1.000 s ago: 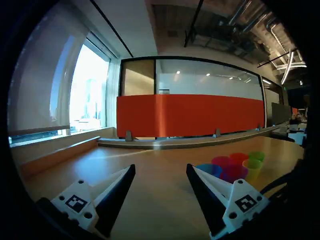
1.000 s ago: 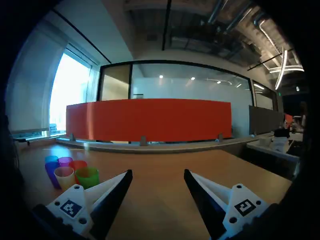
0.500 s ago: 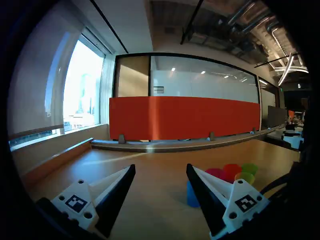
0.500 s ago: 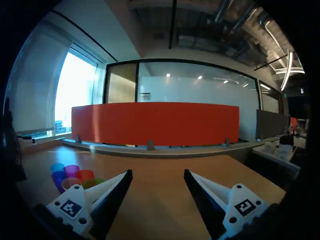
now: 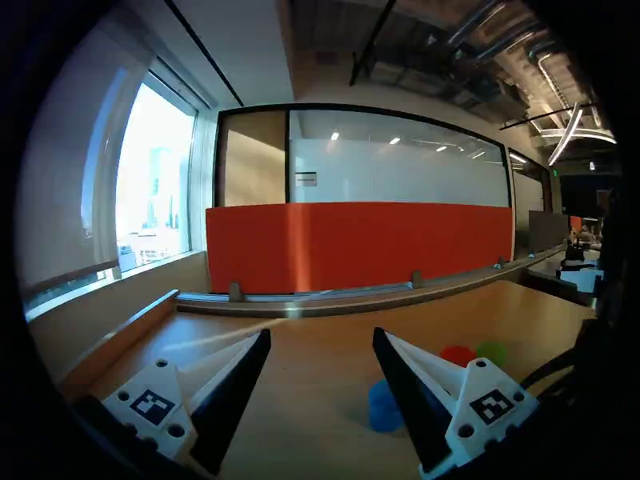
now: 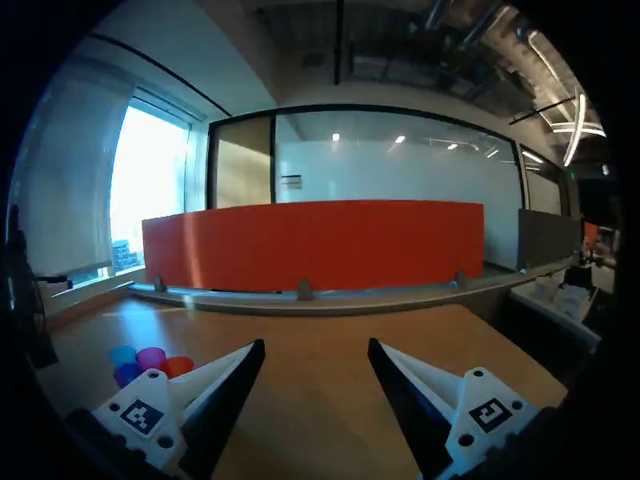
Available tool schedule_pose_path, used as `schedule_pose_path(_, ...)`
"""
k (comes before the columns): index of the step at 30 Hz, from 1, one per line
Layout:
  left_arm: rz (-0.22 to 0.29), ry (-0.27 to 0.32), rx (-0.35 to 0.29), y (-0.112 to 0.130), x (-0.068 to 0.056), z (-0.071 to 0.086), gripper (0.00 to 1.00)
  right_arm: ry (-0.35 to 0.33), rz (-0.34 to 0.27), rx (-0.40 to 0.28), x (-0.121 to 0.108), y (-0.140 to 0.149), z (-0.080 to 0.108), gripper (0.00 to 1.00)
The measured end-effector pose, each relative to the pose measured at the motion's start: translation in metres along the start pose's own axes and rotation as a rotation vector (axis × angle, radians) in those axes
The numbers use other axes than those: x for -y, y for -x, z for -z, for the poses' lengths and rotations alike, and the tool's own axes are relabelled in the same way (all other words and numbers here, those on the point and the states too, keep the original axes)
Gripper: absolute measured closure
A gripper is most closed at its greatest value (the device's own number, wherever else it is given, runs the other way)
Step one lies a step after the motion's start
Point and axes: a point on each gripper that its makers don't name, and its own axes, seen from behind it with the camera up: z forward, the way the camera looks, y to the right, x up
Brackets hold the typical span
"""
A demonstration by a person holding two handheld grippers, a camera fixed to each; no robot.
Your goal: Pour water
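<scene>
Plastic cups (image 6: 148, 364) in bright colours stand clustered on the wooden desk (image 5: 320, 436). In the left gripper view a blue cup (image 5: 382, 406) sits just beside the inner edge of the right-hand finger and is partly hidden by it. A red cup (image 5: 458, 354) and a green cup (image 5: 491, 351) peek over that finger farther back. The left gripper (image 5: 320, 336) is spread wide and grips nothing, with bare desk between its fingers. In the right gripper view the cluster lies low on the left, behind the marked finger: a light blue rim, a purple cup (image 6: 150, 357) and a red one, packed close together. The right gripper (image 6: 316, 344) is likewise spread apart and empty. Whether any cup holds water cannot be told. Beyond the desk's far edge runs an orange partition (image 5: 360, 244), with a glass wall (image 5: 400, 172) above it and a bright window (image 5: 152, 200) to the left.
</scene>
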Motion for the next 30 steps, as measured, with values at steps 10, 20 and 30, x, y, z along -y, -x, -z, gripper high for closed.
schedule_pose_path(10, 0.0, 0.031, 0.01, -0.017, -0.005, -0.001, 0.06, -0.029, 0.004, -0.007, 0.004, -0.036, -0.006, 0.0)
schedule_pose_path(20, 0.006, 0.053, 0.012, -0.032, -0.009, 0.001, 0.06, -0.044, 0.048, -0.026, 0.009, -0.055, -0.007, 0.0)
schedule_pose_path(30, 0.026, 0.094, 0.018, -0.031, -0.016, 0.0, 0.06, -0.097, 0.054, -0.027, 0.017, -0.052, -0.006, 0.0)
